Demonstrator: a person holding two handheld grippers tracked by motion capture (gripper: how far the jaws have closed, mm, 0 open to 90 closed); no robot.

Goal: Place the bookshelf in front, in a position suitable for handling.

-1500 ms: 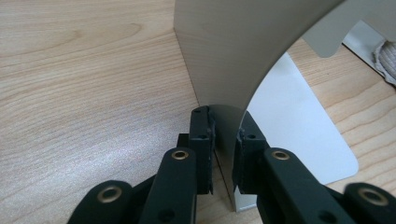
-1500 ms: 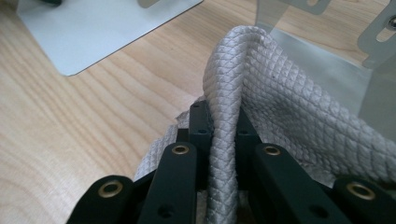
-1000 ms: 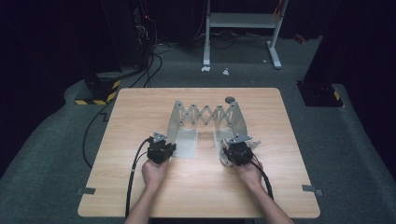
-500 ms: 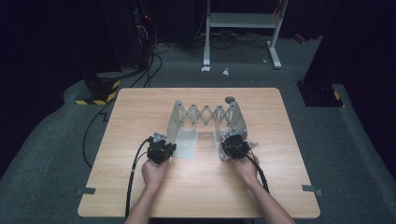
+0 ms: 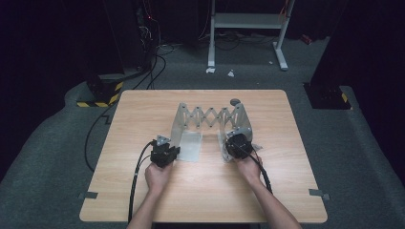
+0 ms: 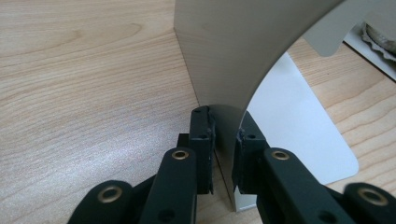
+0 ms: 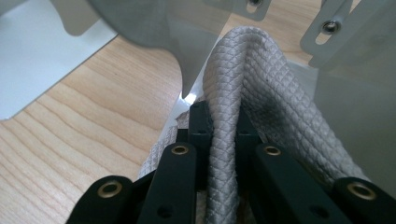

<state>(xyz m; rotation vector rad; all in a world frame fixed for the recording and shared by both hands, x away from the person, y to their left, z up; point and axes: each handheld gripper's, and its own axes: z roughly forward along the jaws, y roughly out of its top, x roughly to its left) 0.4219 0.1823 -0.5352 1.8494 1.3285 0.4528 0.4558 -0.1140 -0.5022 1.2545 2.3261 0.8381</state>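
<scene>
Your left tongs (image 6: 223, 140) are clenched on the lower edge of the left upright plate (image 6: 233, 51) of the expanding metal rack (image 5: 210, 117), right where that plate meets its flat white foot (image 6: 299, 135) on the tabletop (image 5: 143, 119). Your right tongs (image 7: 223, 126) are clenched on a raised fold of quilted grey cloth (image 7: 247, 79), which lies at the base of the rack's right plate (image 5: 241, 121). The rack stands mid-tabletop, its scissor lattice spanning the two plates, with your hands (image 5: 157, 175) just in front of it.
</scene>
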